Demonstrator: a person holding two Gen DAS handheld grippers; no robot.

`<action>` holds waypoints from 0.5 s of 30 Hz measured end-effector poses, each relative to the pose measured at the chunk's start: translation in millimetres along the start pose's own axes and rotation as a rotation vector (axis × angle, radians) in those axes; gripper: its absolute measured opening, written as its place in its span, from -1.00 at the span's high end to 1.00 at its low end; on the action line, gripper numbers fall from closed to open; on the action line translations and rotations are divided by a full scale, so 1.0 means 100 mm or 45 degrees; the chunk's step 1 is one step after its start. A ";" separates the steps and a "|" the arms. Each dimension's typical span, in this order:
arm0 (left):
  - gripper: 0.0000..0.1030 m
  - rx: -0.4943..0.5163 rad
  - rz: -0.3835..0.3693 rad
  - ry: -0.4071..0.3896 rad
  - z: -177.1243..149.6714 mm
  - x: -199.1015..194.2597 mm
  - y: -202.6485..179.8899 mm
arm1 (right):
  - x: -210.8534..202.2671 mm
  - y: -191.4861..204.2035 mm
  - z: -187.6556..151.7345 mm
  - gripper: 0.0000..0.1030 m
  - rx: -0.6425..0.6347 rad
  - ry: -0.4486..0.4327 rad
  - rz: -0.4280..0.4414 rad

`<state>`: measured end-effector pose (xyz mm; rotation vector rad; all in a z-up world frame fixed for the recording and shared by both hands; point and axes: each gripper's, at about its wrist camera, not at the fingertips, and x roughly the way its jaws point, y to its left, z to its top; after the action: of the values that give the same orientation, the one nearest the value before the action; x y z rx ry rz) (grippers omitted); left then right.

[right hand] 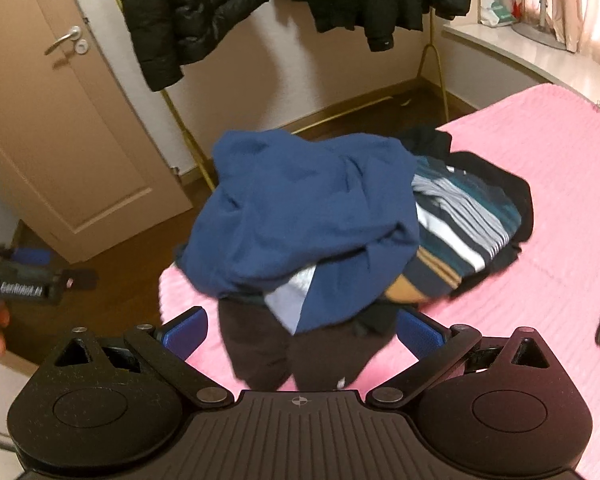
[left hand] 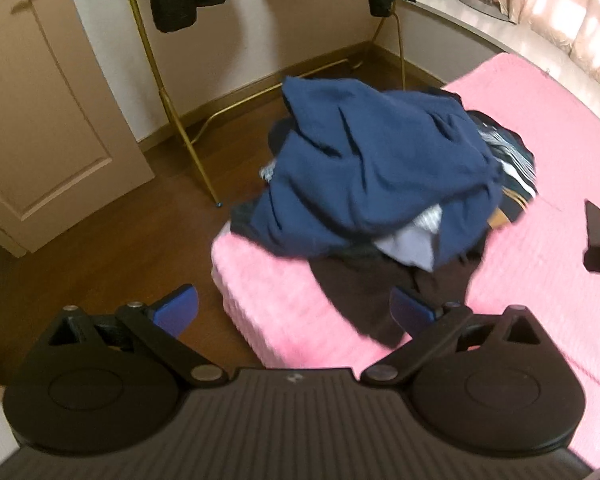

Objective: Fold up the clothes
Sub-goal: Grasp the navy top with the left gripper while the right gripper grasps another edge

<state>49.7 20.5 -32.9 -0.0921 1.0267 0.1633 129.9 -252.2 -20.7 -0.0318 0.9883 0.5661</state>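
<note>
Clothes pile (right hand: 324, 224) sits on pink bed (right hand: 540, 184) corner, navy top (left hand: 372, 168) uppermost, striped knit beside. Your left gripper (left hand: 294, 312) & right gripper (right hand: 300, 332) both spread wide, holding nothing, just short of pile.

Striped top (right hand: 464, 216) + dark trousers (right hand: 300, 356) half-hidden under navy garment (right hand: 300, 216).

Black puffy jackets (right hand: 188, 12) hang on a thin gold metal rack (left hand: 152, 64) beside a tan wooden door (right hand: 60, 128).
</note>
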 end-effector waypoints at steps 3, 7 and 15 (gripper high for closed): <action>-0.96 0.095 -0.032 -0.003 0.38 0.37 0.10 | 0.28 -0.01 0.22 -0.99 -0.019 0.017 -0.048; -0.96 0.226 -0.066 -0.029 0.93 0.96 0.19 | 0.82 -0.01 0.45 -0.99 -0.116 0.062 -0.104; -0.87 0.238 -0.274 -0.001 1.70 2.10 0.25 | 1.90 -0.02 0.61 -0.98 -0.344 0.158 -0.192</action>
<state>294.5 90.5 -125.2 -0.0322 1.0198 -0.1288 258.0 -154.0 -138.2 -0.3827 1.0141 0.5599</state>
